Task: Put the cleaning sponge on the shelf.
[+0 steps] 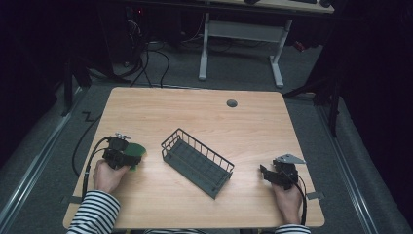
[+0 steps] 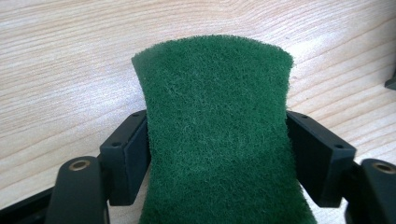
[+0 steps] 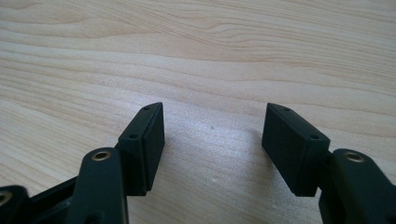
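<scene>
A green scouring pad [image 2: 215, 88] lies low over the wooden table at the left, and my left gripper [image 2: 217, 140] is shut on it, its black pads pinching the sides so the pad narrows at the waist. In the high view the pad [image 1: 138, 150] sticks out to the right of the left gripper [image 1: 128, 156]. A dark wire basket [image 1: 197, 162] sits slantwise in the middle of the table, apart from both grippers. My right gripper [image 1: 265, 173] rests near the right front edge; in the right gripper view its jaws [image 3: 215, 135] stand wide open over bare wood.
The wooden table [image 1: 195, 112] has a round grey cable hole [image 1: 232, 103] near its far edge. Behind it stands a white-legged desk [image 1: 241, 31] on a grey floor. Cables trail off the table's left side [image 1: 83, 151].
</scene>
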`<control>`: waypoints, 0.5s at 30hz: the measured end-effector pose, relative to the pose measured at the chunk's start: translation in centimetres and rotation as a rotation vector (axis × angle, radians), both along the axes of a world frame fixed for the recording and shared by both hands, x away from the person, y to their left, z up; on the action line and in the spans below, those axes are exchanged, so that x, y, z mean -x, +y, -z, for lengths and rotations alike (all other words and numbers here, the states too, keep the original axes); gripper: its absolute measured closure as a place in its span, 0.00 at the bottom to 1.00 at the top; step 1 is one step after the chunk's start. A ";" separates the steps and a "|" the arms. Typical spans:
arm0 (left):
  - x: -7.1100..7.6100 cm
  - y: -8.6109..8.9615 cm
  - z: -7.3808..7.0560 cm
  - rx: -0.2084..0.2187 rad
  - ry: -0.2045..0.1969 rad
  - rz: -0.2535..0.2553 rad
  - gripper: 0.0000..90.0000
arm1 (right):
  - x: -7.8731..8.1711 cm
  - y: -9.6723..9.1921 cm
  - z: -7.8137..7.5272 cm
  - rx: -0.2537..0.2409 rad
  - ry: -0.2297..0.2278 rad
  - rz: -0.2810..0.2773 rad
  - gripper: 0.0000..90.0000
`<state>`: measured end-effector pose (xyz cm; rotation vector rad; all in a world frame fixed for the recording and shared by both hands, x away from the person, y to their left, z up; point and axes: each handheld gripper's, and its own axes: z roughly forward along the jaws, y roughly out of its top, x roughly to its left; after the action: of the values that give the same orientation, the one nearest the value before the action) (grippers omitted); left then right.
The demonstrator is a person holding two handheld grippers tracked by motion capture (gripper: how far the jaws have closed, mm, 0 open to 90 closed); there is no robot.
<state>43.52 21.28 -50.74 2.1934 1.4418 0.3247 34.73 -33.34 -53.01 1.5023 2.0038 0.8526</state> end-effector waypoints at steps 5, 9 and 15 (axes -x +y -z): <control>0.2 0.1 -0.7 0.010 -0.017 0.002 0.33 | 0.0 0.0 0.0 0.000 0.001 0.001 0.43; 0.5 0.1 -1.8 0.020 -0.041 0.014 0.34 | 0.0 0.0 0.0 0.000 0.001 0.001 0.43; 0.8 0.4 -3.5 0.069 -0.067 0.025 0.34 | 0.0 0.0 0.0 0.000 0.002 0.001 0.43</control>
<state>42.71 21.63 -47.24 2.1235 1.3686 0.3320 34.70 -33.31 -53.01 1.5046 2.0042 0.8512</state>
